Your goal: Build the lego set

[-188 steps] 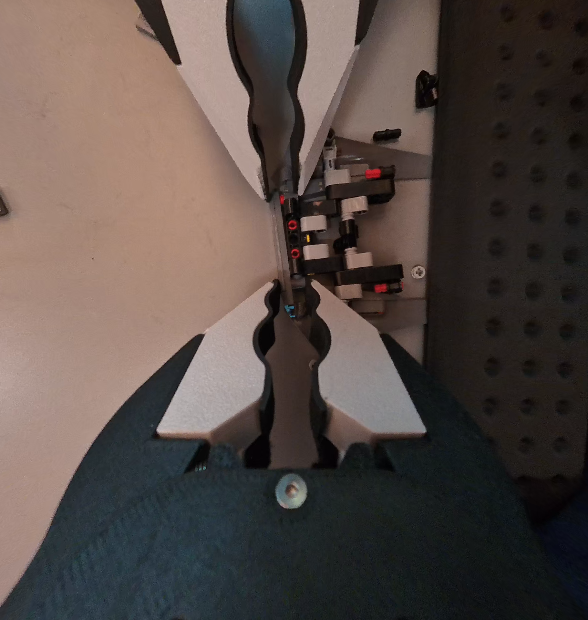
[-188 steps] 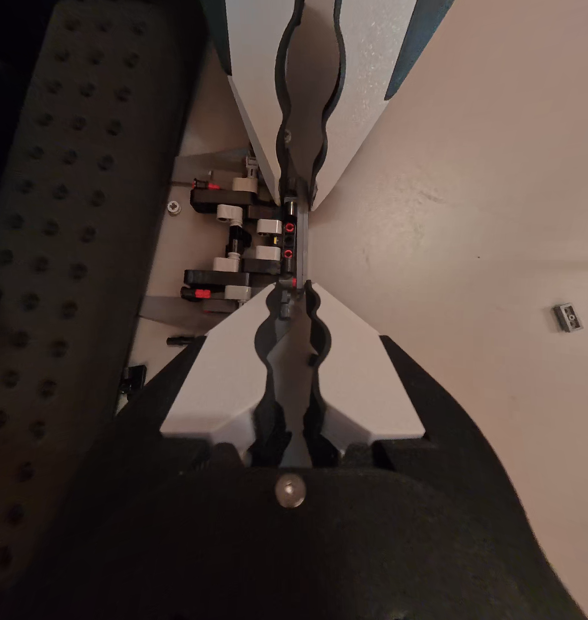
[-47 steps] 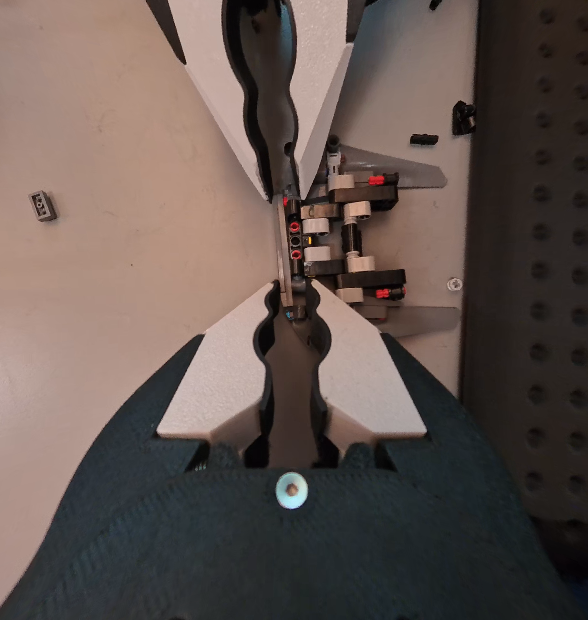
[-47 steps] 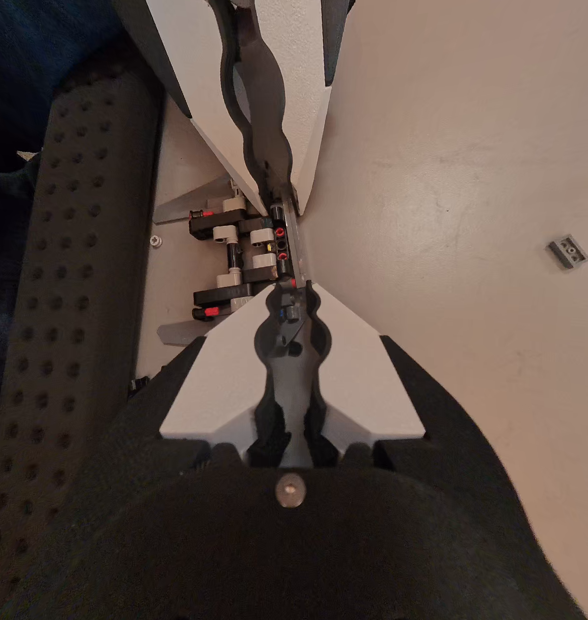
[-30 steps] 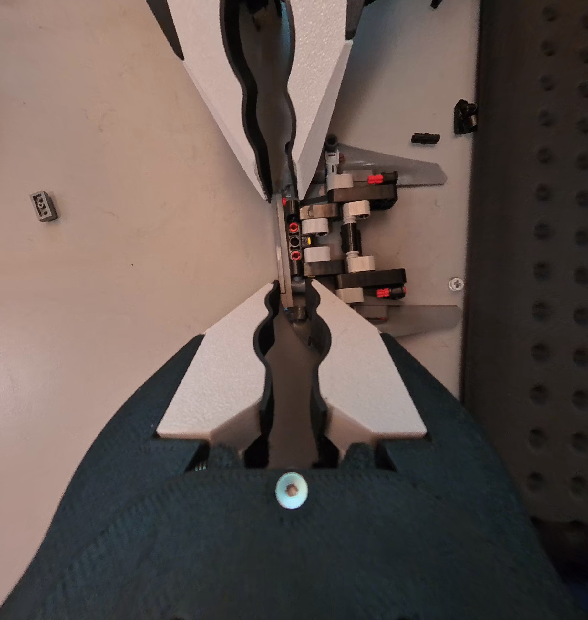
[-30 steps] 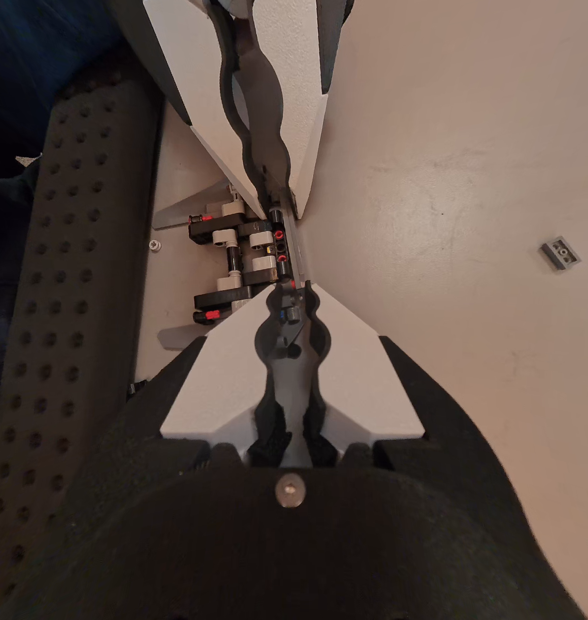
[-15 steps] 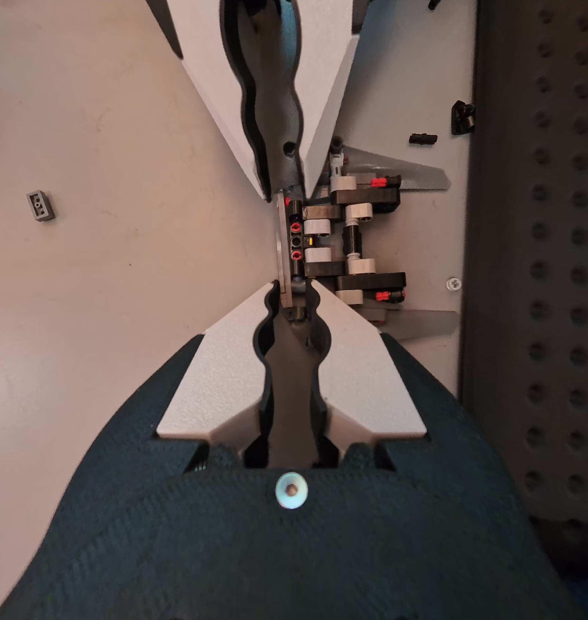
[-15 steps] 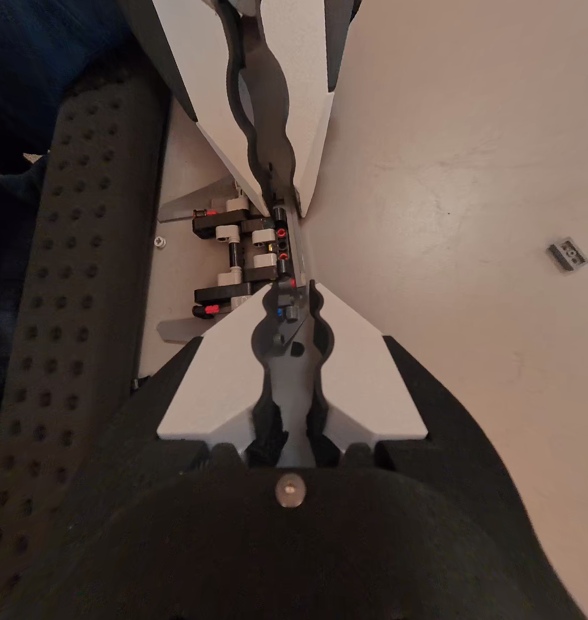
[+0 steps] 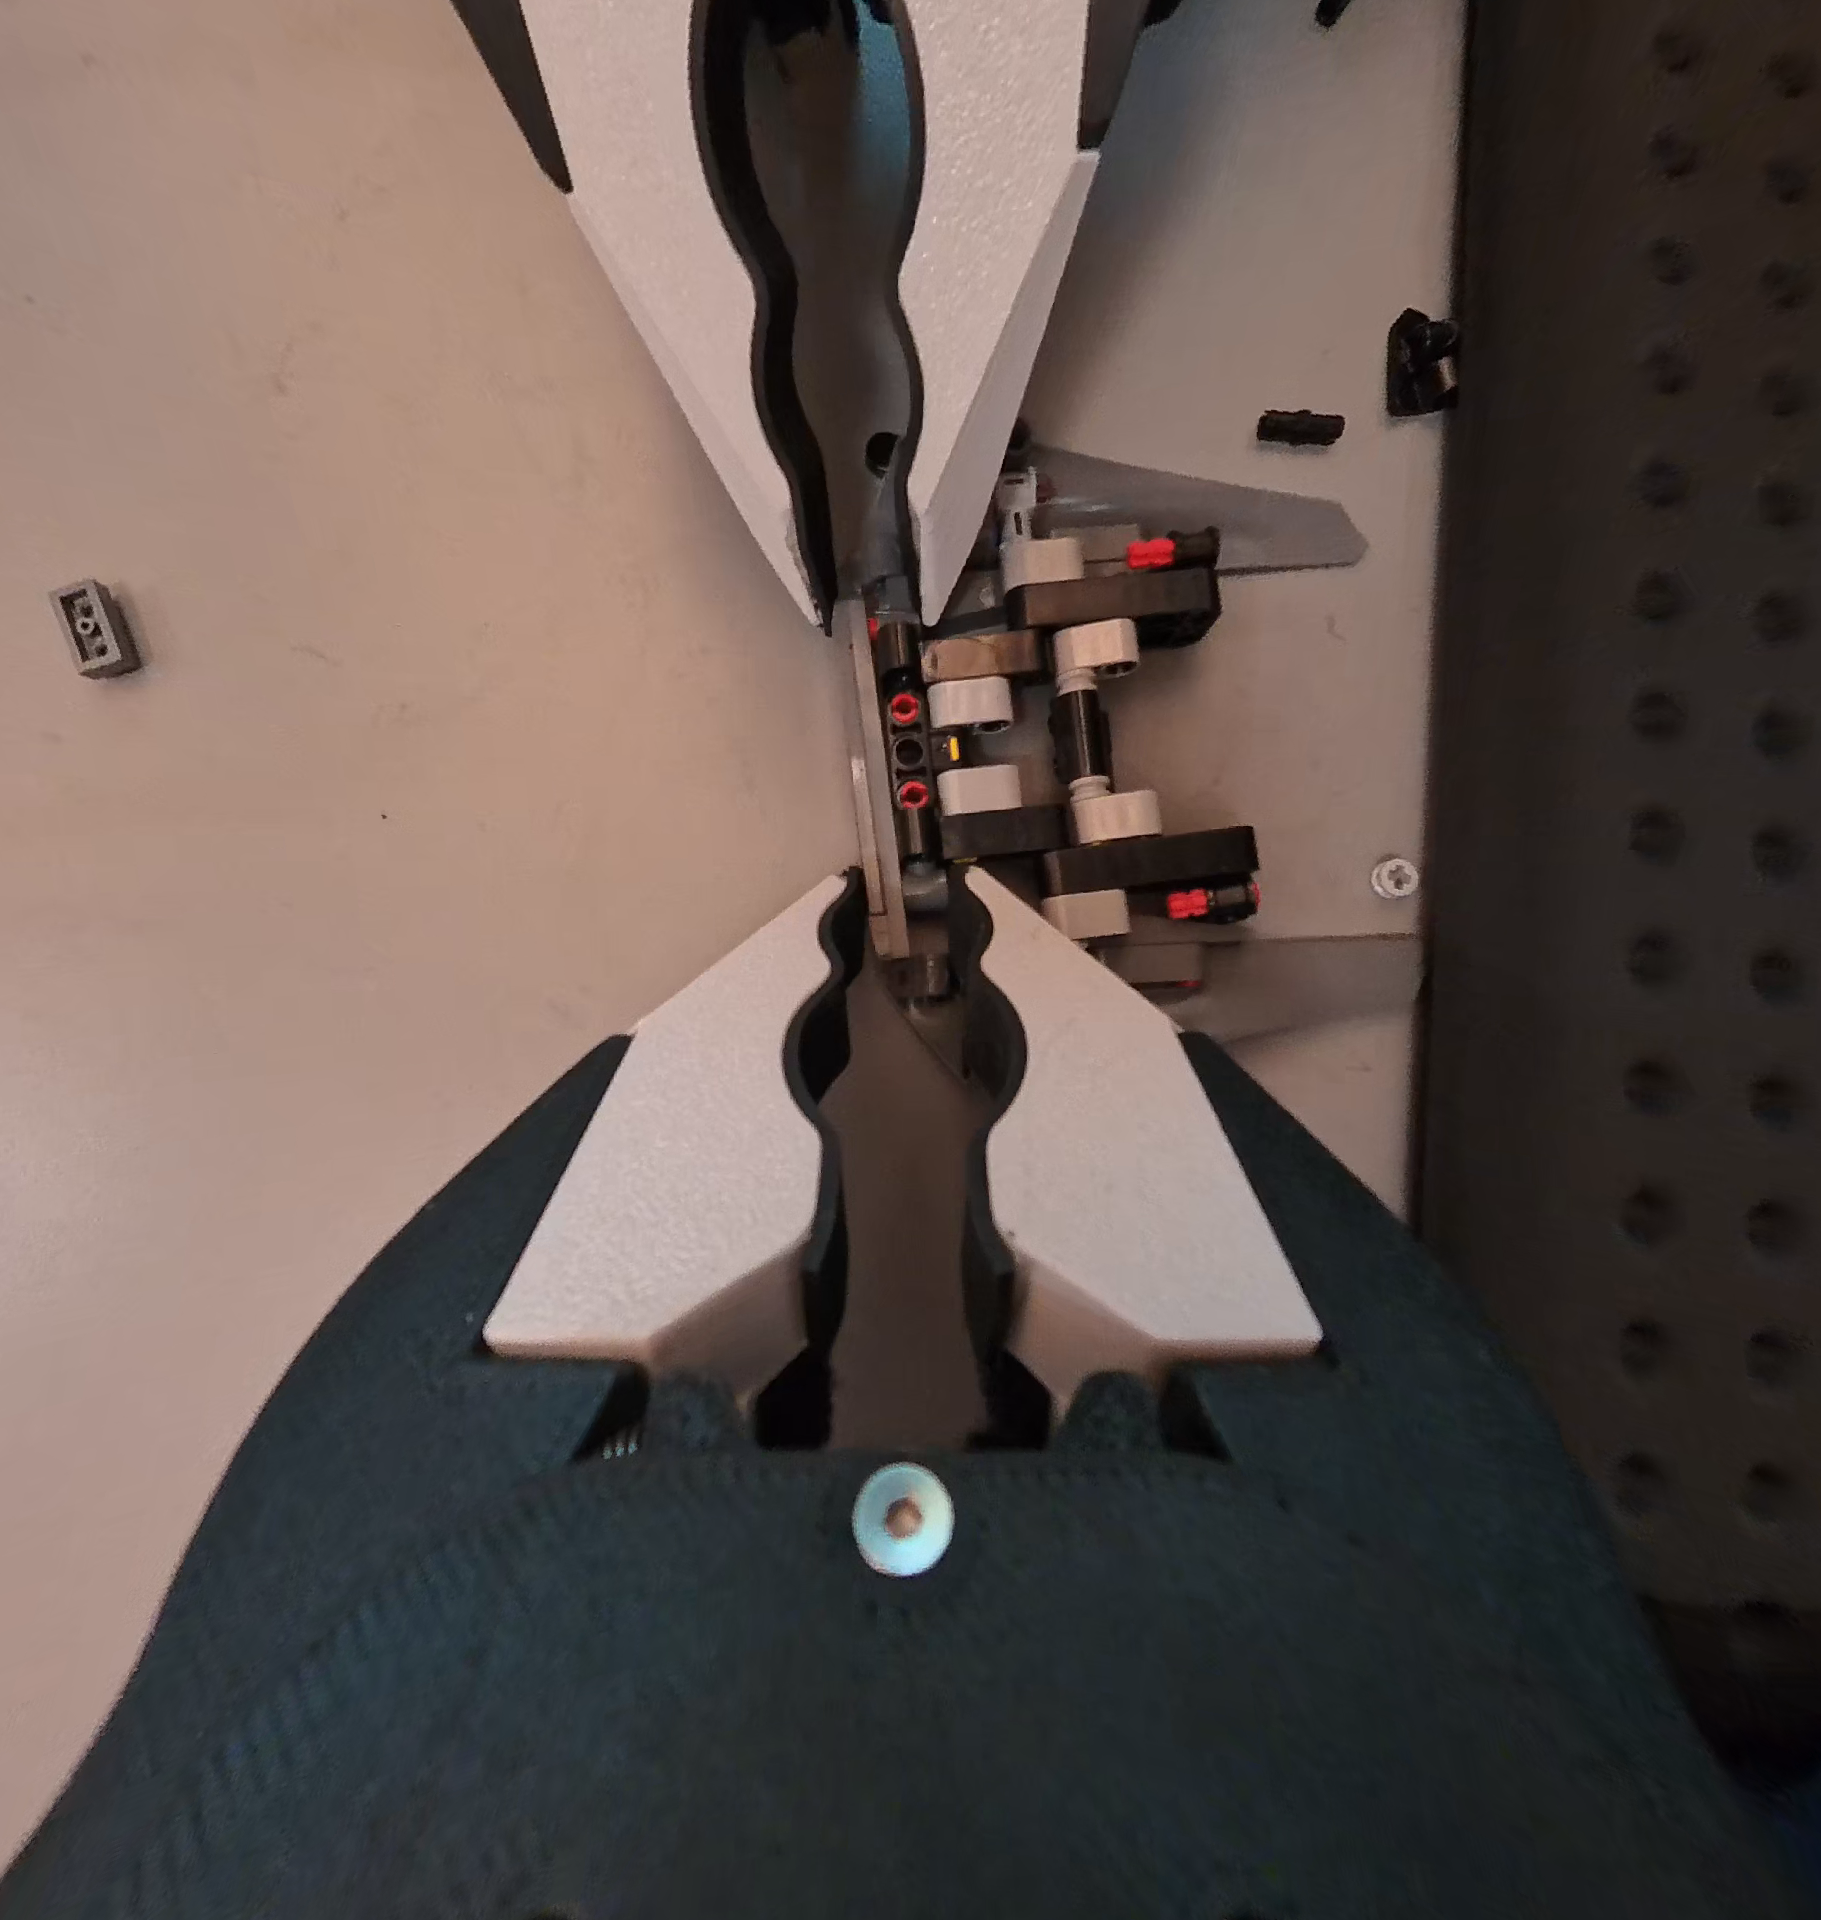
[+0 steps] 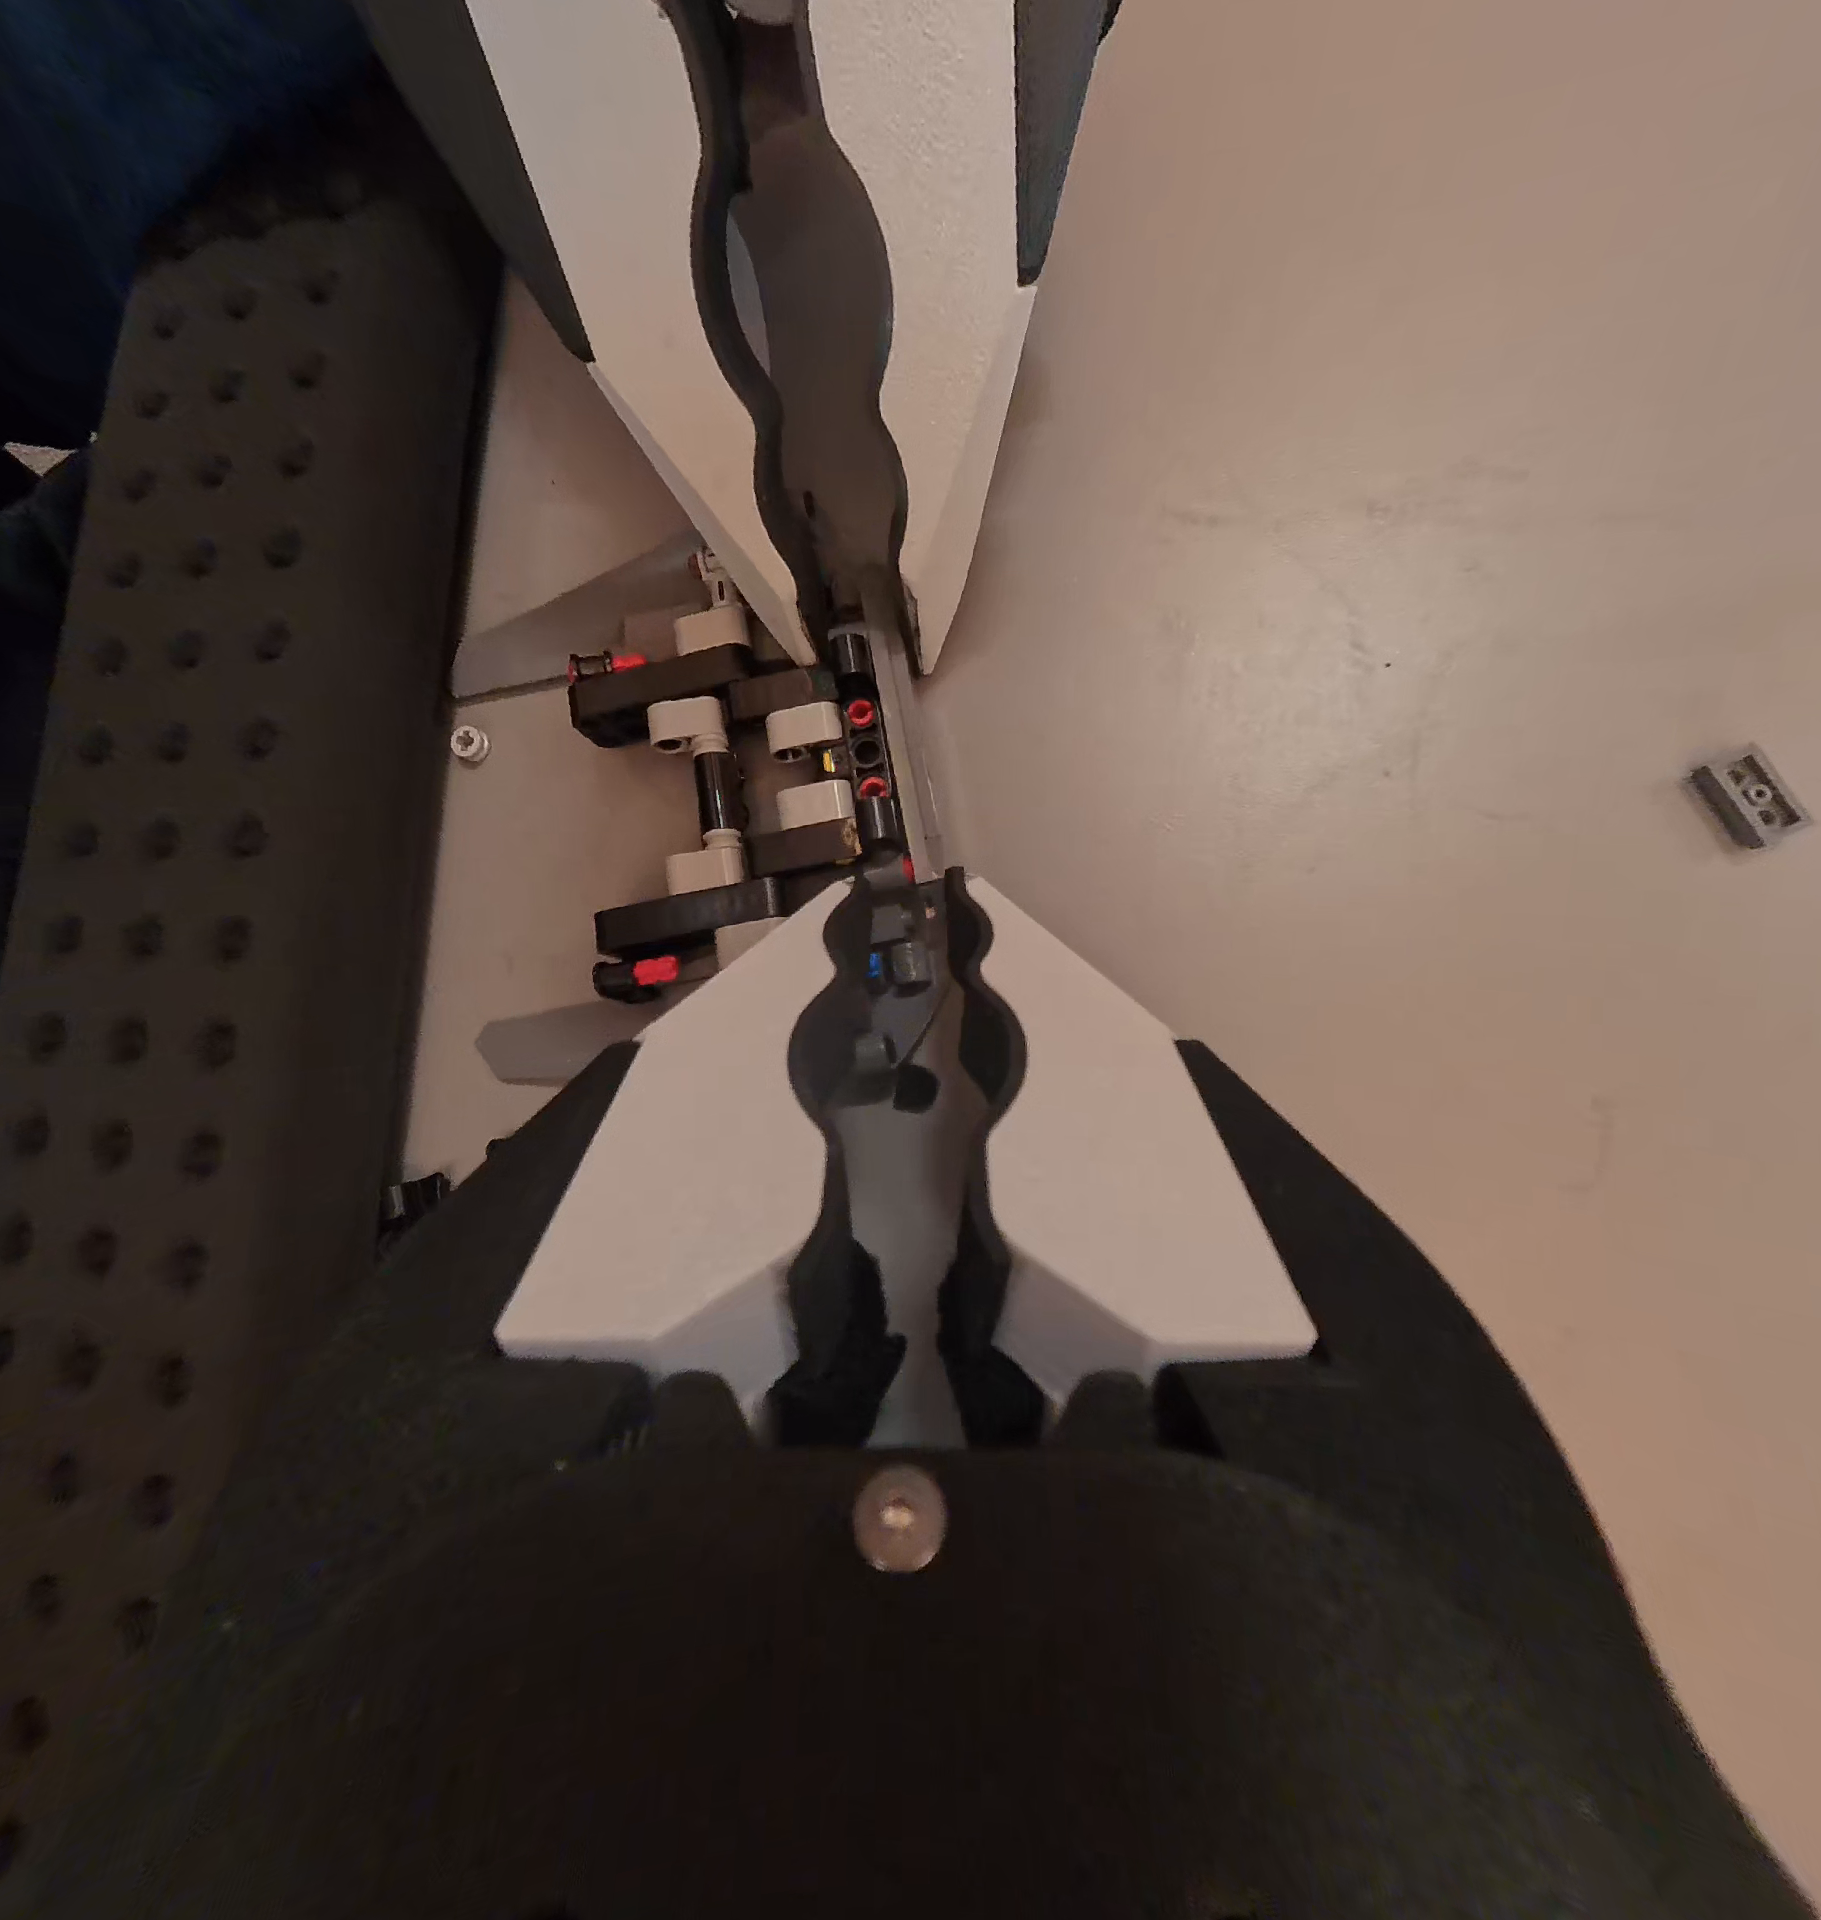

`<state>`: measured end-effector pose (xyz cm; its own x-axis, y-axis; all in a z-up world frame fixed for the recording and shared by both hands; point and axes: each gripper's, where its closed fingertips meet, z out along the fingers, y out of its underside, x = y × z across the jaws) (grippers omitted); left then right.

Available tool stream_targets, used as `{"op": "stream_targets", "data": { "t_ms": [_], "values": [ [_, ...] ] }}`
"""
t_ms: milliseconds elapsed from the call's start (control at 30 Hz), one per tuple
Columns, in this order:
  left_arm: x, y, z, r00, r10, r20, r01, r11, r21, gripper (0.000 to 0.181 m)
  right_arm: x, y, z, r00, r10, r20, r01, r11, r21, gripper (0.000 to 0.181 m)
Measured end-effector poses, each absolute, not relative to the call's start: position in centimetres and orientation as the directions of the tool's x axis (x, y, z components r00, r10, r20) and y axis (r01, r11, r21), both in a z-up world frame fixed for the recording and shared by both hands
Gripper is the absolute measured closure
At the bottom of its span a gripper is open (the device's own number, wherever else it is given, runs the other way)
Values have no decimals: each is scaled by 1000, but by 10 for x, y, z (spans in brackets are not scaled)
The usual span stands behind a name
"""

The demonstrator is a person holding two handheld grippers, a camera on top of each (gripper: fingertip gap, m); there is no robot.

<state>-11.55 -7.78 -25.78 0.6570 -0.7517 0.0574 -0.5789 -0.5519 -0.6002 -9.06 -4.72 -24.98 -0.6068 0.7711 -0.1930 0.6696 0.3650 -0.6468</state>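
Beige tabletop (image 9: 366, 935): bare and scuffed, spreading left of the claw in the left wrist view.
Black foam pad (image 9: 1654, 831): dimpled, along the right edge.
Screw head (image 9: 1395, 878): just beside the pad's inner edge.

Left gripper (image 9: 906, 914) and right gripper (image 10: 901, 914) point tip to tip, facing each other. Each has fingers (image 9: 740, 1091) closed down, pinching opposite ends of lego assembly (image 9: 1041, 748).
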Motion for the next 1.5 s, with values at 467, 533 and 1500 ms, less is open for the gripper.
{"op": "stream_targets", "data": {
  "t_ms": [467, 533, 1500],
  "values": [
    [-125, -88, -249, 679, -727, 103, -523, -578, -626, 163, -91, -49, -250, -605, 768, -211, 675, 353, -648, 170],
    [-125, -87, -249, 680, -725, 109, -519, -582, -626, 163, -91, -49, -250, -604, 768, -213, 676, 352, -648, 170],
    [-119, -82, -256, 673, -734, 93, -551, -581, -599, 168, -92, -50, -251, -610, 768, -195, 672, 371, -641, 170]
  ]
}}
